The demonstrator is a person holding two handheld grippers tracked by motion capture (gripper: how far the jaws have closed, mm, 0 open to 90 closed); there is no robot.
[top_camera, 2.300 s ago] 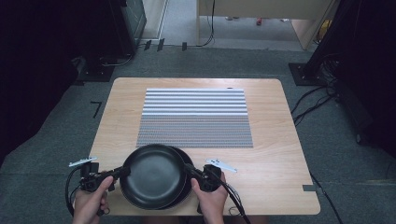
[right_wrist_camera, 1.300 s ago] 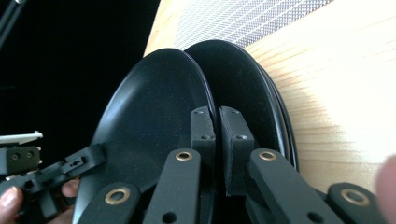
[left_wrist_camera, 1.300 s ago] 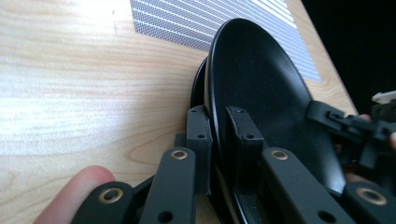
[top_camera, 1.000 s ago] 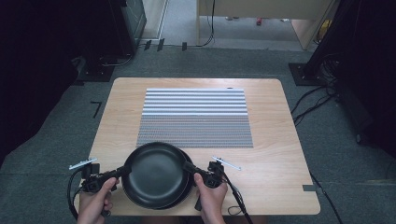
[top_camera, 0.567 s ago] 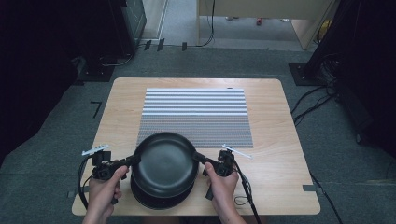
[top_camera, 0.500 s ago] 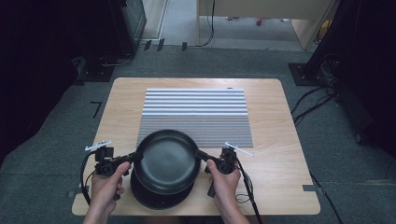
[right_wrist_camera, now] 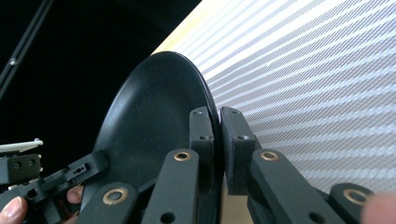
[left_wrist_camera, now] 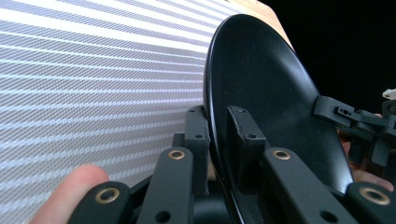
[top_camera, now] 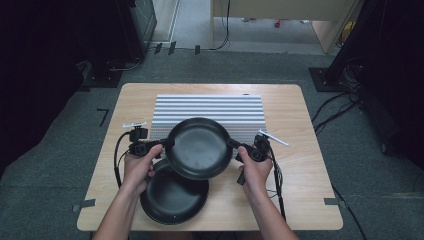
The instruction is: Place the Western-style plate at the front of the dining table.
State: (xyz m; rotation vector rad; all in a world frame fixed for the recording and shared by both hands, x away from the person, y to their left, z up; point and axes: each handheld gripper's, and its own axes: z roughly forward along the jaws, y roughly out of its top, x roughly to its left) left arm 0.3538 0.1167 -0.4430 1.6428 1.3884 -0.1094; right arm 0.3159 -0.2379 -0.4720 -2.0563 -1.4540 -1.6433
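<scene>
Two black pans, both empty. Upper pan [top_camera: 199, 148] held off the desk [top_camera: 300, 165], over the near edge of the striped mat [top_camera: 210, 112] and overlapping the lower pan [top_camera: 172, 196], which sits flat on the desk near its front edge. Left gripper [top_camera: 159, 145] on the upper pan's left rim, right gripper [top_camera: 235, 146] on its right rim (opposite sides, one hand each). Left gripper view: jaws pinching the thin rim [left_wrist_camera: 212, 140], one pad on either face. Right gripper view: same, jaws clamped across the rim [right_wrist_camera: 215, 122], gripper [right_wrist_camera: 217, 140] looking across the pan's inner face. Pan finish matte black, faintly speckled, shallow round bowl, no handle visible. Mat is white and grey horizontal stripes, centred on the light wood desk.
</scene>
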